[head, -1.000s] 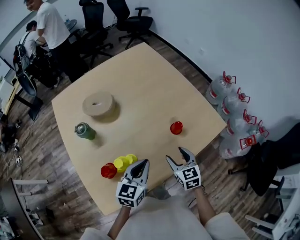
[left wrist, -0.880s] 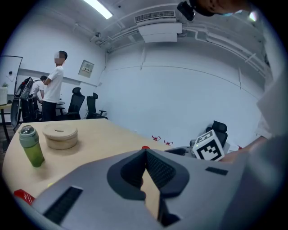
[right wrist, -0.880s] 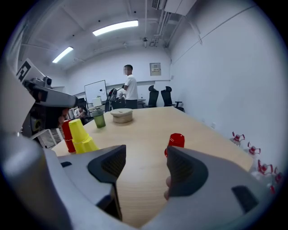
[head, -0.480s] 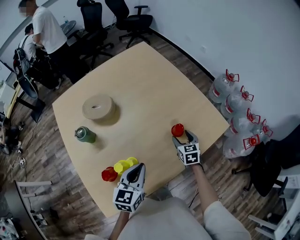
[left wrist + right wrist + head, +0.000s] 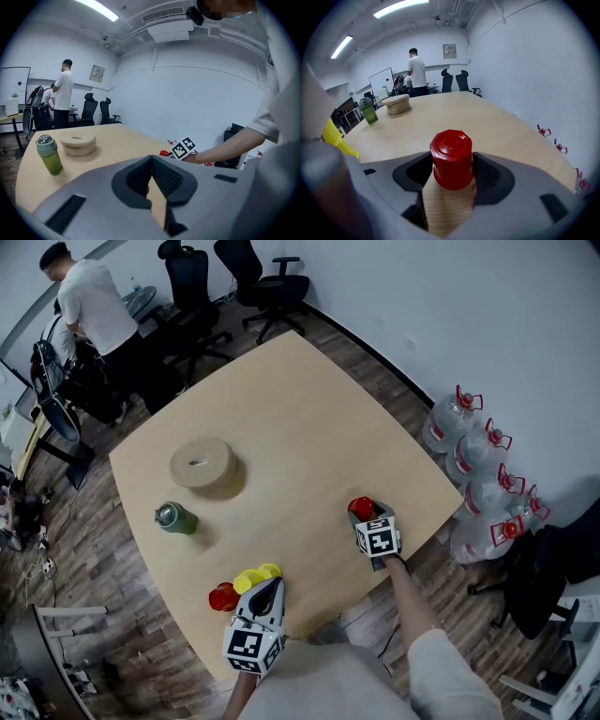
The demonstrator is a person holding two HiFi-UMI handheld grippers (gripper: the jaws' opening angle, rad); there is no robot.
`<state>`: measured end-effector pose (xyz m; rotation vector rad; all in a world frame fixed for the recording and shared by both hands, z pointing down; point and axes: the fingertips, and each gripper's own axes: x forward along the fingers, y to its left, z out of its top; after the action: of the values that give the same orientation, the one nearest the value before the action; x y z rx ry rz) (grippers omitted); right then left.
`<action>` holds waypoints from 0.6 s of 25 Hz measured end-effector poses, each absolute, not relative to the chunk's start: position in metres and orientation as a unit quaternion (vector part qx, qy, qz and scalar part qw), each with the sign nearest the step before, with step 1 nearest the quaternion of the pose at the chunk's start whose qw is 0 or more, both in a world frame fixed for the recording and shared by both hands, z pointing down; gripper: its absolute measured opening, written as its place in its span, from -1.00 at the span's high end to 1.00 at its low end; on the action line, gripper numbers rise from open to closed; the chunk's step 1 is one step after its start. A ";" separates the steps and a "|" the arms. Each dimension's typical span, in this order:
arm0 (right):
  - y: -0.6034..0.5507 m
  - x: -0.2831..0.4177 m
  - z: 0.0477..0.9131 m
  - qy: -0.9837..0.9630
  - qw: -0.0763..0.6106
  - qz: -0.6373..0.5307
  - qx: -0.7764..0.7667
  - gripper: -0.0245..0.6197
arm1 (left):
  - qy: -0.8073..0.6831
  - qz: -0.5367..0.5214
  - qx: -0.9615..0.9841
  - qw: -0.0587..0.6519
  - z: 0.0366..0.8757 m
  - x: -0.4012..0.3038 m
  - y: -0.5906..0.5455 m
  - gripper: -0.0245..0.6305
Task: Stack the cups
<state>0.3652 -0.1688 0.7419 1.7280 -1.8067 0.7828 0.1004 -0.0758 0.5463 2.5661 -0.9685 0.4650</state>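
The stacking looks barely begun. One red cup (image 5: 451, 159) stands upside down and alone on the surface (image 5: 281, 409), close to its right-hand edge and not far from the near corner. The right claw (image 5: 364, 514) is set around it: its jaws stand wide, one on each side of the cup, and have just been closing in with the cup between them. The pads sit very near the cup's walls, but no firm squeeze shows, and the cup rests on the surface, not yet lifted.

The other cups wait well apart from it, along the near edge. The yellow cups (image 5: 256, 577) lie close together there; whether they are already nested cannot be told from above. A second red cup (image 5: 223, 597) sits just beside them, toward the left. The left claw (image 5: 267, 589) hangs over the near edge just beside this group, its jaws drawn together to a point with nothing between them.

By my reading, everything remains to be done: grip the lone red cup, carry it across to the group, and set the cups one onto another.
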 end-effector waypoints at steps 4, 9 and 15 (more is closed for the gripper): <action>-0.168 0.365 0.738 -0.666 0.257 0.287 0.638 0.11 | -0.342 0.164 0.908 0.178 0.545 0.097 -0.078 0.89; -0.154 0.352 0.717 -0.681 0.246 0.274 0.633 0.11 | -0.336 0.162 0.911 0.177 0.545 0.098 -0.079 0.89; -0.113 0.330 0.688 -0.691 0.226 0.263 0.634 0.12 | -0.323 0.153 0.917 0.174 0.543 0.104 -0.081 0.89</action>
<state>0.3298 -0.1125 0.6876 1.7486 -1.9049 0.7244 0.1035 -0.0810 0.5431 2.6015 -0.9168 0.4349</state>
